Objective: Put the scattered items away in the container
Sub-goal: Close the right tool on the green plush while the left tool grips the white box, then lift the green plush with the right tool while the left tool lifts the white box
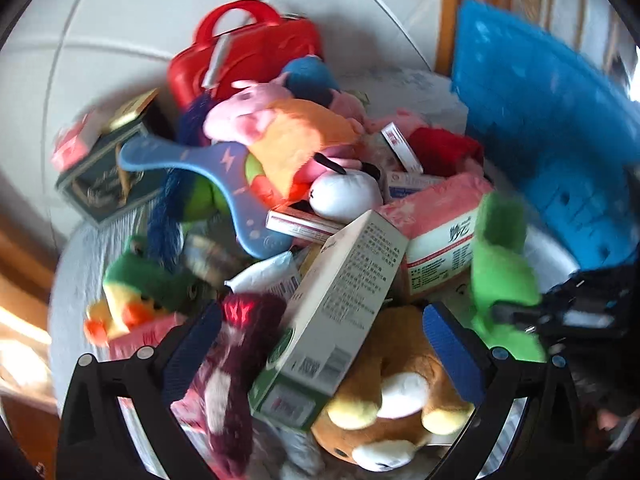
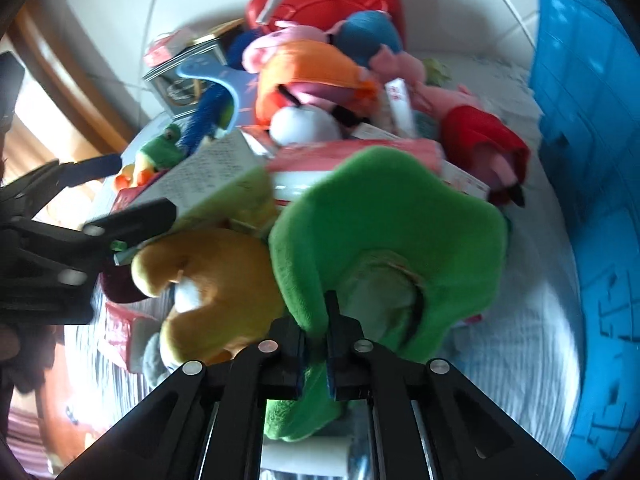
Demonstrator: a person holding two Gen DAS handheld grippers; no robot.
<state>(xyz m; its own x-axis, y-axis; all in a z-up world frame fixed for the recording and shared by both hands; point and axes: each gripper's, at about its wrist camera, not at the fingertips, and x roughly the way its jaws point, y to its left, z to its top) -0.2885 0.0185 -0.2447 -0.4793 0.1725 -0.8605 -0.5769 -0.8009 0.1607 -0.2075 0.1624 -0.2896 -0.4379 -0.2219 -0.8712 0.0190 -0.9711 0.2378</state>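
With the right tool (image 2: 318, 354) pinching the green plush toy (image 2: 384, 216) low in frame and the left tool (image 1: 320, 344) spread, lift it clear toward the blue basket (image 2: 592, 160) at right.

Below me lies a floor of large white tiles (image 1: 132, 20) with thin grey grout lines curving across it. A pale, finely striped cloth (image 2: 520, 320) spreads under everything — whether a bed or a mat I cannot tell. Warm wooden trim (image 1: 446, 16) runs along the far edge, and bright sunlight (image 1: 20, 344) falls on wood at my left — blurred.
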